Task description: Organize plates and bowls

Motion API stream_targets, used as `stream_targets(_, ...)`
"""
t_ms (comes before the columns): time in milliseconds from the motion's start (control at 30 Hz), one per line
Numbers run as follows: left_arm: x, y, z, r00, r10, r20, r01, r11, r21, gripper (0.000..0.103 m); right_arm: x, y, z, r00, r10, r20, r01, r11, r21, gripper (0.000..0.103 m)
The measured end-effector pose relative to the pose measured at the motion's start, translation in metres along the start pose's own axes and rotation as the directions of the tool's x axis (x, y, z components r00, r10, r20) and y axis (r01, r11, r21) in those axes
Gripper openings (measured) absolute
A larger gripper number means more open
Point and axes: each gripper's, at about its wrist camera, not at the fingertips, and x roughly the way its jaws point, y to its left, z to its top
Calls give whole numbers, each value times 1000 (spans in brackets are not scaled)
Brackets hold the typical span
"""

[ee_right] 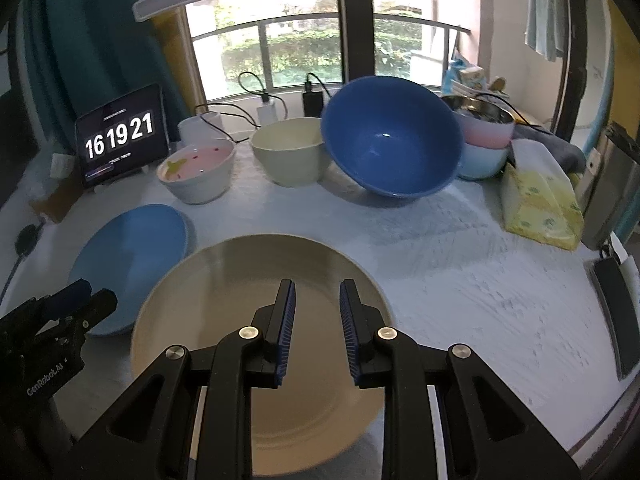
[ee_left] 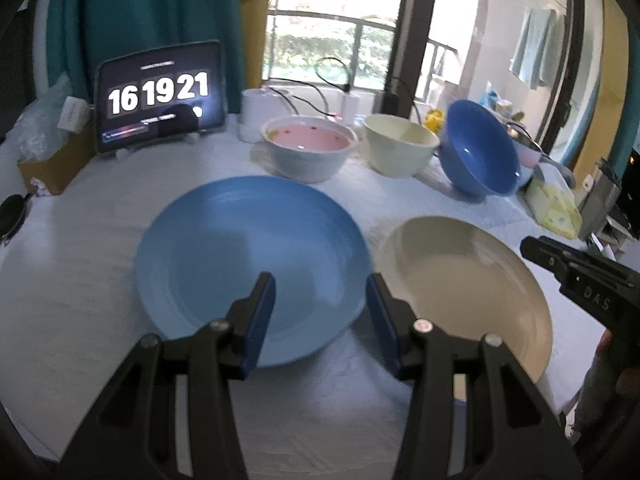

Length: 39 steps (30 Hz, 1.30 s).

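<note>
Worktop [ee_right: 460, 264] under pale cloth; two plates at the near side, three bowls in a row behind.

Left claw [ee_left: 320, 294]: fingers parted to a moderate gap, nothing between the pads; it hangs over the near right edge of the blue plate [ee_left: 248, 264], not touching it as far as the left wrist view shows.

Right claw [ee_right: 317, 300]: fingers a narrow gap apart, nothing gripped; it hangs over the cream plate [ee_right: 224, 280]; contact with the plate cannot be told.

Plates: both flat on the cloth; cream plate at 3 o'clock of the blue plate, rims just beside each other.

Bowls, left wrist view: pink-lined bowl [ee_left: 308, 148] at 12 o'clock of the blue plate; cream bowl [ee_left: 400, 148] at 3 o'clock of it, upright; blue bowl [ee_left: 480, 152] at 3 o'clock of the cream bowl, tilted with its mouth toward the camera; from the right wrist view its rim seems to lean on the cream bowl.

Background: tablet [ee_left: 160, 96] at 10 o'clock of the blue plate, showing 16 19 21; yellow tissue pack [ee_right: 540, 204] at 3 o'clock of the blue bowl; stacked pink and pale-blue bowls [ee_right: 486, 148] behind it.
</note>
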Motion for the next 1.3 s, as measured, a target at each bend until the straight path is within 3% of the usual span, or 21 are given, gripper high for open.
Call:
stream_targets(633,-6,72,2,995,93,35,-88,989,-117,49,20,63,21,998,56,-14,-57,994,-98,25)
stream_targets(1300,16,125,2,992,122,13,-116,972,-206,49,59,115,36,993,82,-88,-96,982,-162,25)
